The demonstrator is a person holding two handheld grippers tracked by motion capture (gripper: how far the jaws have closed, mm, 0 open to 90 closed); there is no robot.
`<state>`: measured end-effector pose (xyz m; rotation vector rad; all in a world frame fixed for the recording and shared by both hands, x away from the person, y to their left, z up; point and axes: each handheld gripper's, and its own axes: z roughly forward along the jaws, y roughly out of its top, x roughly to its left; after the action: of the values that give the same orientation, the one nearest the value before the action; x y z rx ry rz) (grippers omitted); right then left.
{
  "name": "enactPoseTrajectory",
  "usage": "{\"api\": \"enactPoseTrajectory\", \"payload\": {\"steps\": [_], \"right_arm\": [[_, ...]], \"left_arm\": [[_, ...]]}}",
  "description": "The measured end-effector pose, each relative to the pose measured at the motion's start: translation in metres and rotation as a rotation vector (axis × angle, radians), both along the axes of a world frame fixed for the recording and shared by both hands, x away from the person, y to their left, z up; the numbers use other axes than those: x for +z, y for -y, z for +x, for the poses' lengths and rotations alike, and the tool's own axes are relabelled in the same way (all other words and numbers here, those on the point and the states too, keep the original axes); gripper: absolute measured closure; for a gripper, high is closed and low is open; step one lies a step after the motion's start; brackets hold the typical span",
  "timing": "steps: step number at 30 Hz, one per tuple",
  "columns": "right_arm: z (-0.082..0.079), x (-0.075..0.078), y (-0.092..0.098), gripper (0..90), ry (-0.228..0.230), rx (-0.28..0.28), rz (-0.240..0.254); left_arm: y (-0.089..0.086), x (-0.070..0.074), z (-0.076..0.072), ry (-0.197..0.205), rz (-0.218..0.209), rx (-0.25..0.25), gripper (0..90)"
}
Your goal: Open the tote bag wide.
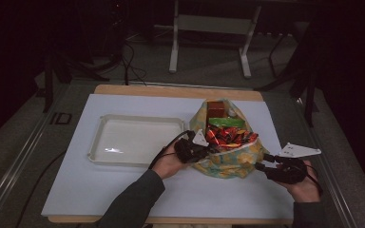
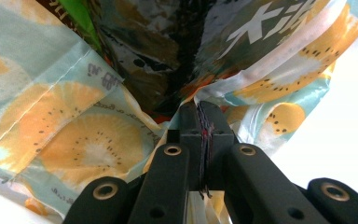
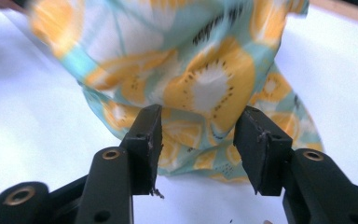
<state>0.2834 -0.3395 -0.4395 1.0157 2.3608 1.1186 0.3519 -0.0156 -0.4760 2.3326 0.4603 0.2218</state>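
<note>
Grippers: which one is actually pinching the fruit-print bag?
The left gripper, jaws shut on the bag rim; the right gripper stands open just short of it.

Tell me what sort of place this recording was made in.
Probably a lab or recording workspace, not a home: a wooden table under a pale sheet, a white metal stand on grey carpet behind, and black cables trailing across the floor.

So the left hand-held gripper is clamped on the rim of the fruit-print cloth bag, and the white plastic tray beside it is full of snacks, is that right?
Not quite: the white plastic tray is empty, as the high view shows. The snacks sit in the fruit-print cloth bag, whose rim the left hand-held gripper does clamp.
</note>
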Motion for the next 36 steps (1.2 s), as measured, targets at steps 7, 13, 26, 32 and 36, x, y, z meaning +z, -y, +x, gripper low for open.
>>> {"api": "enactPoseTrajectory", "payload": {"steps": [7,13,26,32,36], "right_arm": [[-0.009,0.020,0.004,51.2,0.056,0.018,0.068],[-0.016,0.036,-0.004,61.4,0.128,0.054,0.102],[-0.007,0.020,-0.051,70.1,0.099,0.132,0.001],[0.007,-0.022,-0.059,70.5,0.022,0.133,-0.052],[0.013,-0.043,-0.059,68.4,0.003,0.132,-0.045]], "left_arm": [[0.000,0.000,0.000,-0.001,-0.003,-0.001,87.7],[0.001,0.000,0.000,-0.003,-0.006,0.000,87.5],[-0.001,0.001,-0.002,-0.007,-0.019,0.001,85.5],[-0.004,0.001,-0.003,-0.011,-0.035,0.003,84.0],[-0.006,0.001,-0.004,-0.013,-0.043,0.008,82.1]]}}
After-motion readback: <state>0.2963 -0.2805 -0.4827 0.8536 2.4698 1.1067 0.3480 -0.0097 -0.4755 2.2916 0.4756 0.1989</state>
